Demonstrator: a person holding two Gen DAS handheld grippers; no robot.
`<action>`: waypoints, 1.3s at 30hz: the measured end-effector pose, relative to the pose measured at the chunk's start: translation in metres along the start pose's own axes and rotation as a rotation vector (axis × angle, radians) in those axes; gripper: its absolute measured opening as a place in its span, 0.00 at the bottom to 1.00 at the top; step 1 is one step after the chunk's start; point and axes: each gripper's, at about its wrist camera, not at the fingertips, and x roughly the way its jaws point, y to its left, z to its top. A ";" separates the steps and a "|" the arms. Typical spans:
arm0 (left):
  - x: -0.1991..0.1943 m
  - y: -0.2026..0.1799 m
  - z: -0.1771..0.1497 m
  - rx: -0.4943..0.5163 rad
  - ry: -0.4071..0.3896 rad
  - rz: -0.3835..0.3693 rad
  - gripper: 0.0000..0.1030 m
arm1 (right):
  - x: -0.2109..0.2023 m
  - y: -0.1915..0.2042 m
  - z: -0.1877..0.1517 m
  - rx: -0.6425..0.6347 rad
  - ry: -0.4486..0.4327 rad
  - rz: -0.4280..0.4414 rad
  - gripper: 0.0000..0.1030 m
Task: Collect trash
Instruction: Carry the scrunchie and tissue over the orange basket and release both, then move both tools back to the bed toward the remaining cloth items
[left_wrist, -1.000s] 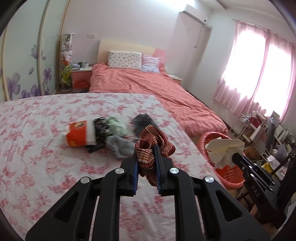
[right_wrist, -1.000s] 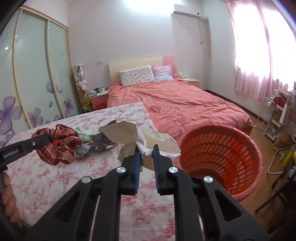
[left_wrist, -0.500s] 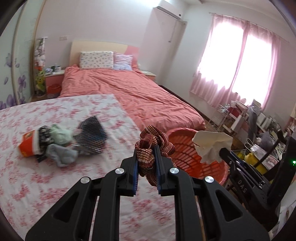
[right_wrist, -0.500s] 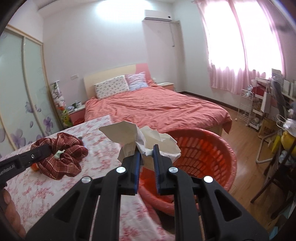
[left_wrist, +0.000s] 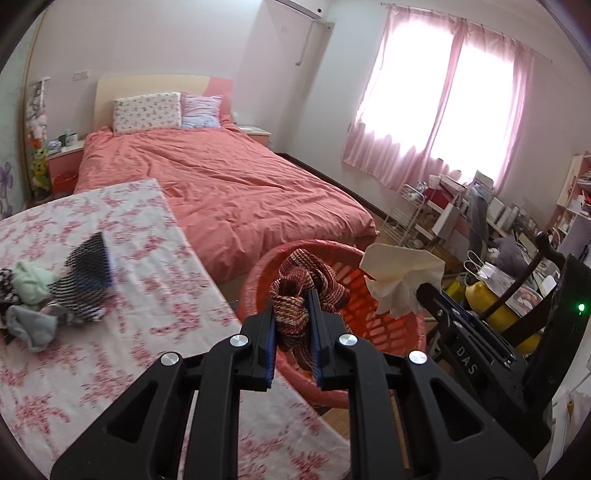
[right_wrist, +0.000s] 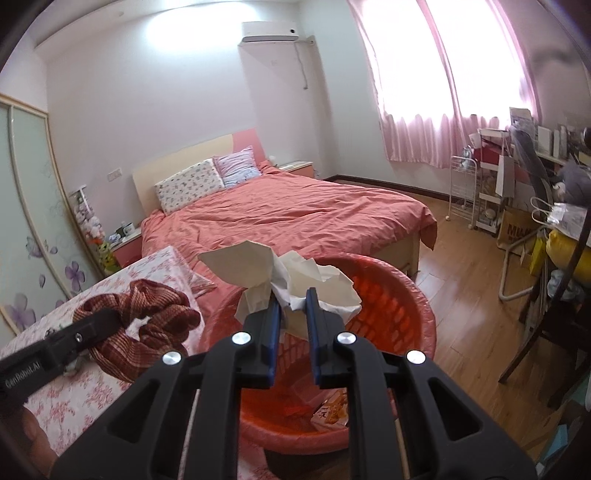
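Note:
My left gripper (left_wrist: 291, 301) is shut on a red plaid scrunchie (left_wrist: 306, 280) and holds it over the near rim of the orange basket (left_wrist: 402, 328). It also shows in the right wrist view (right_wrist: 147, 317). My right gripper (right_wrist: 293, 301) is shut on crumpled white paper (right_wrist: 295, 277), held above the orange basket (right_wrist: 406, 317). The paper also shows in the left wrist view (left_wrist: 399, 280). A wrapper (right_wrist: 330, 408) lies in the basket's bottom.
A floral-cloth table (left_wrist: 147, 332) at left carries a pile of clothes and a black mesh item (left_wrist: 85, 280). A bed with a coral cover (left_wrist: 240, 192) lies behind. A cluttered desk and chair (right_wrist: 554, 258) stand at right on the wood floor.
Both grippers swung right, away from the table, and now hang over the orange basket with their loads still held. The pile on the table has slid to the left of view.

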 end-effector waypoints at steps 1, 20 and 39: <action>0.003 -0.002 0.001 0.003 0.003 -0.003 0.14 | 0.002 -0.002 0.001 0.004 0.001 -0.002 0.14; 0.065 -0.021 -0.004 0.003 0.125 -0.036 0.21 | 0.037 -0.034 0.007 0.054 0.013 -0.020 0.27; -0.003 0.053 -0.019 -0.014 0.083 0.227 0.50 | 0.016 0.028 -0.005 -0.097 0.039 0.036 0.46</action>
